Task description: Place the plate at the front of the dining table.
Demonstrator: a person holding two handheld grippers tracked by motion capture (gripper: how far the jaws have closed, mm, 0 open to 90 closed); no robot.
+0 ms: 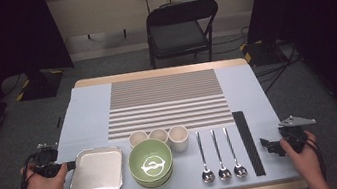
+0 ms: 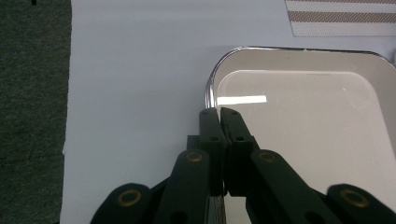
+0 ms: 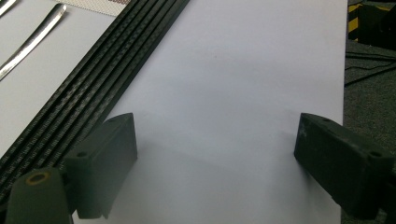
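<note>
A square silver tray point(image 1: 96, 171) with a raised, rounded rim lies flat on the near left part of the worktop point(image 1: 83, 112), which is covered by a pale blue sheet. The left tool point(image 1: 68, 166) has its two black jaws pressed together on the tray's left rim; in the left gripper view the pinch sits at the rim's edge point(image 2: 211, 93), near a rounded corner, with one jaw outside and one inside the tray.

To handle this well, the grip looks thin and off-centre, so a slow, level lift or slide would suit best; a quick tilt could let the shiny rim slip from the pads.

Just right of the tray stands a stack of green bowls point(image 1: 151, 162), close enough that the tray should be drawn away from them, not toward them. Behind the bowls are three small pale cups point(image 1: 158, 136). Farther right lie three spoons point(image 1: 218, 155), side by side, then a bundle of black chopsticks point(image 1: 247, 141). A striped placemat point(image 1: 165, 102) fills the middle of the worktop.

The right tool point(image 1: 271, 144) rests at the far right edge, jaws wide apart over bare sheet, holding nothing.
</note>
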